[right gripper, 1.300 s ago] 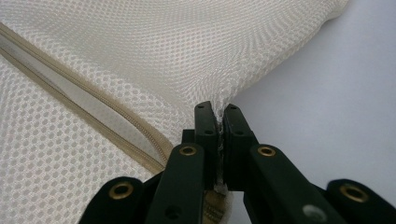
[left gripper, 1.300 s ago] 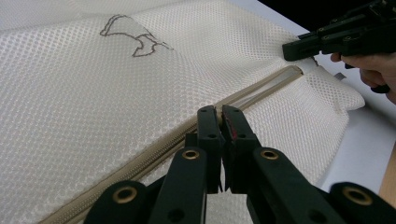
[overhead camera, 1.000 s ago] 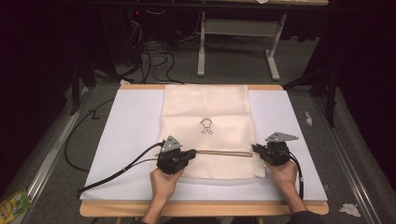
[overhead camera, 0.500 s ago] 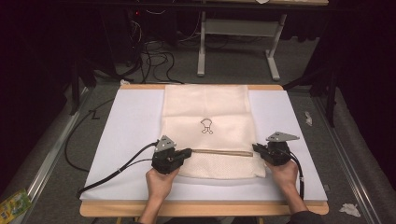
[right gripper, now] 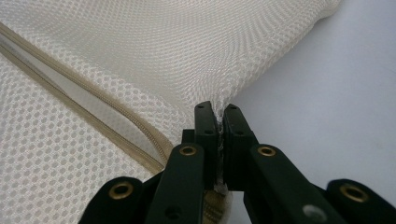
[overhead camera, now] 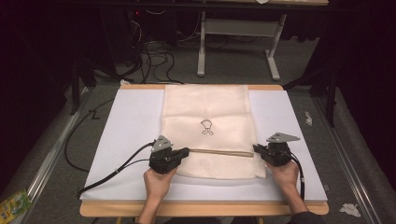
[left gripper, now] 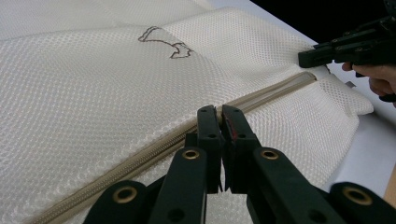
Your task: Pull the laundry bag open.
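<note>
A cream mesh bag (overhead camera: 210, 107) with a small dark emblem (overhead camera: 206, 126) lies flat on the white board (overhead camera: 130, 126). A tan zipper (overhead camera: 219, 151) runs across its near part. My left gripper (overhead camera: 186, 151) (left gripper: 218, 112) is shut at the zipper's left end, on the pull, which its pads hide. Beyond the jaws the zipper (left gripper: 261, 95) gapes open; nearer to me it is closed. My right gripper (overhead camera: 256, 149) (right gripper: 217, 109) is shut on the bag's right edge beside the zipper's end (right gripper: 93, 112), with mesh pinched between its pads.
The board lies on a wooden table (overhead camera: 201, 209). A black cable (overhead camera: 116, 168) trails left from my left gripper. Desk legs (overhead camera: 201, 46) and cords stand beyond the far edge. Crumpled scraps (overhead camera: 348, 209) and a green packet (overhead camera: 11, 205) lie on the floor.
My left gripper has slid a little to the left along the zipper, and the visible stretch of zipper between the grippers has grown. The right gripper has held still.
</note>
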`<act>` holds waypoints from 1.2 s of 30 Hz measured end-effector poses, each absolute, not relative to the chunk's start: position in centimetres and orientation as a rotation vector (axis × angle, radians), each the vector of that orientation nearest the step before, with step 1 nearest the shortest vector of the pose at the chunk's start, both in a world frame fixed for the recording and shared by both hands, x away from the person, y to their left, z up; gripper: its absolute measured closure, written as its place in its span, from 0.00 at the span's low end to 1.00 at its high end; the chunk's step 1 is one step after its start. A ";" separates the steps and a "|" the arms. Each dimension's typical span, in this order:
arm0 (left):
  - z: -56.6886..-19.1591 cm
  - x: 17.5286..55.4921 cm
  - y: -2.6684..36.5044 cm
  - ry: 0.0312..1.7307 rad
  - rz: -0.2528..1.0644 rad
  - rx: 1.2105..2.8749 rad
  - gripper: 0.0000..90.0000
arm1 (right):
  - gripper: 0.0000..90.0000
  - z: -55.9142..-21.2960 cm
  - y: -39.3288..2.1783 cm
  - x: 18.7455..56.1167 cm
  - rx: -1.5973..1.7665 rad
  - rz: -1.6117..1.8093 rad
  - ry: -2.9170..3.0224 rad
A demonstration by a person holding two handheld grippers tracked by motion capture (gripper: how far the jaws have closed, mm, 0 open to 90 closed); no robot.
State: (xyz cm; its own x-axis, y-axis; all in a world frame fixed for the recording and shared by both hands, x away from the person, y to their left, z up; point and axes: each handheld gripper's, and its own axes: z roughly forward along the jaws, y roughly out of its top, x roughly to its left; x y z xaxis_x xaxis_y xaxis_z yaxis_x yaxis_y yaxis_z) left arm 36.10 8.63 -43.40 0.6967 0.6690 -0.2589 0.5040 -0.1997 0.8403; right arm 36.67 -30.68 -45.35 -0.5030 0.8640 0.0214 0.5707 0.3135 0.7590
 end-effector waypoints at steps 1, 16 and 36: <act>-43.4 36.1 8.6 0.920 0.196 1.859 0.97 | 0.97 -45.3 -30.7 36.7 1.279 1.028 2.194; -43.3 36.0 10.1 0.949 0.223 1.838 0.97 | 0.97 -45.4 -30.8 36.7 1.285 1.025 2.190; -42.7 36.0 10.7 0.958 0.249 1.833 0.97 | 0.97 -45.3 -31.0 36.7 1.284 1.059 2.180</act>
State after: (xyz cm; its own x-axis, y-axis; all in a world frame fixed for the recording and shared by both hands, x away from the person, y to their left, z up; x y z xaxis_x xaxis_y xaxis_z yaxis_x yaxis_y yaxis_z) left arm 36.01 10.67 -42.69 0.6638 0.7068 -0.2445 0.4988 -0.1748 0.8489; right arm 36.69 -30.97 -45.26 -0.5001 0.8651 0.0383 0.5648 0.2924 0.7717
